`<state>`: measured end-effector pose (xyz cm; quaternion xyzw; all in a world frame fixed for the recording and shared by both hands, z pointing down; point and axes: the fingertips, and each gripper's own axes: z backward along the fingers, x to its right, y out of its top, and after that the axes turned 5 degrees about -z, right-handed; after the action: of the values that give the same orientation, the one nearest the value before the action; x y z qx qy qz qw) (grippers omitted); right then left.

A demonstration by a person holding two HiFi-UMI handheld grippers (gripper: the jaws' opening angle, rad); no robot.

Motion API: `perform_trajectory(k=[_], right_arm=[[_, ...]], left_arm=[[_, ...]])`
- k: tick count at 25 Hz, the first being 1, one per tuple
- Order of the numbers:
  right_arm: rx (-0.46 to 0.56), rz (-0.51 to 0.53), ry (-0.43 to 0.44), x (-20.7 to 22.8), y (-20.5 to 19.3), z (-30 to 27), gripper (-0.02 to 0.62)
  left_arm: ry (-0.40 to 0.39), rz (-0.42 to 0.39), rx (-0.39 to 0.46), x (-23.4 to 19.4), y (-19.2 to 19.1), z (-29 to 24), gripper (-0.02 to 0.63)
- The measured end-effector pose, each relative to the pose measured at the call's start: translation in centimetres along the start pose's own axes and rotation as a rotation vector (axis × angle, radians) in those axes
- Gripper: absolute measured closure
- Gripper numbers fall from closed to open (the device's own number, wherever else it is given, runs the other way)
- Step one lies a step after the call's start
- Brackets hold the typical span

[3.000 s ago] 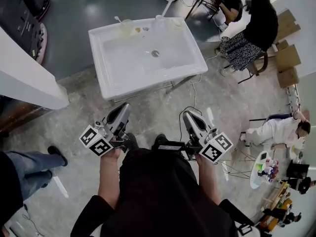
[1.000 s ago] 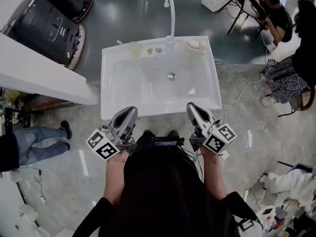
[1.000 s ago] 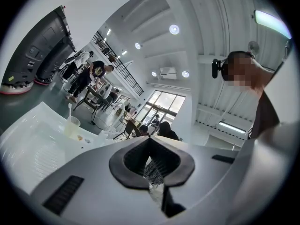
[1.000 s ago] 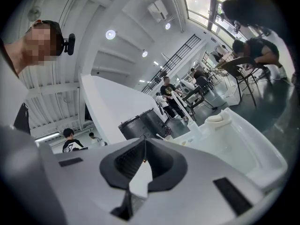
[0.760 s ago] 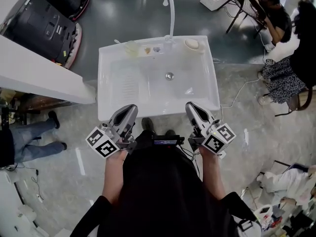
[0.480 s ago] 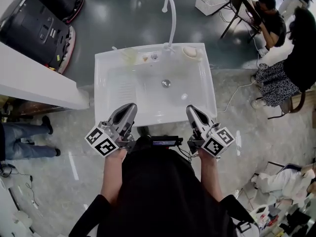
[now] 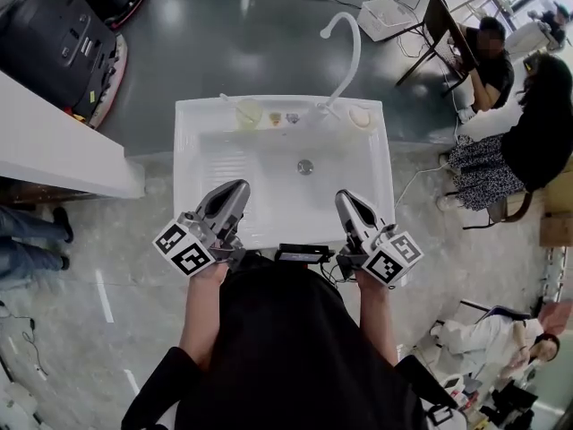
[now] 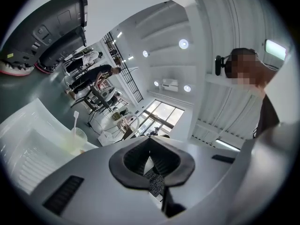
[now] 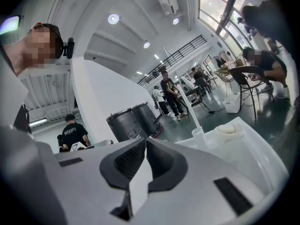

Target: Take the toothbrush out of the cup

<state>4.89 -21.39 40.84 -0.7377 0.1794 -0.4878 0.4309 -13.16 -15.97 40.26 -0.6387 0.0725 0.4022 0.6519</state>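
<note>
A translucent cup stands on the back ledge of the white sink, left of the faucet. A white toothbrush leans out of it to the left. In the left gripper view the cup and the toothbrush show far off at the left. My left gripper and right gripper hover side by side over the sink's front edge, both shut and holding nothing. Each gripper's own view shows its tips meeting: the left gripper and the right gripper.
A pale soap bar lies at the ledge's back right. A white counter and black machines stand to the left. Seated people and a desk are at the right, and someone's legs at the far left.
The sink has drawn nearer in the head view. Both grippers went from over the floor to over the sink's front edge, still shut.
</note>
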Motion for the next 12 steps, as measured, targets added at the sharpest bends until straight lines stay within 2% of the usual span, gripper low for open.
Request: perform_trajectory(k=[6, 12], right_arm=[[-0.018, 0.033, -0.055, -1.4, -0.1, -2.8, 0.589], [-0.051, 0.034, -0.103, -1.0, -1.1, -3.3, 0.589]], left_arm=[[-0.021, 0.049, 0.011, -3.7, 1.5, 0.9, 0.598], [-0.009, 0.076, -0.005, -6.5, 1.1, 0.2, 0.598]])
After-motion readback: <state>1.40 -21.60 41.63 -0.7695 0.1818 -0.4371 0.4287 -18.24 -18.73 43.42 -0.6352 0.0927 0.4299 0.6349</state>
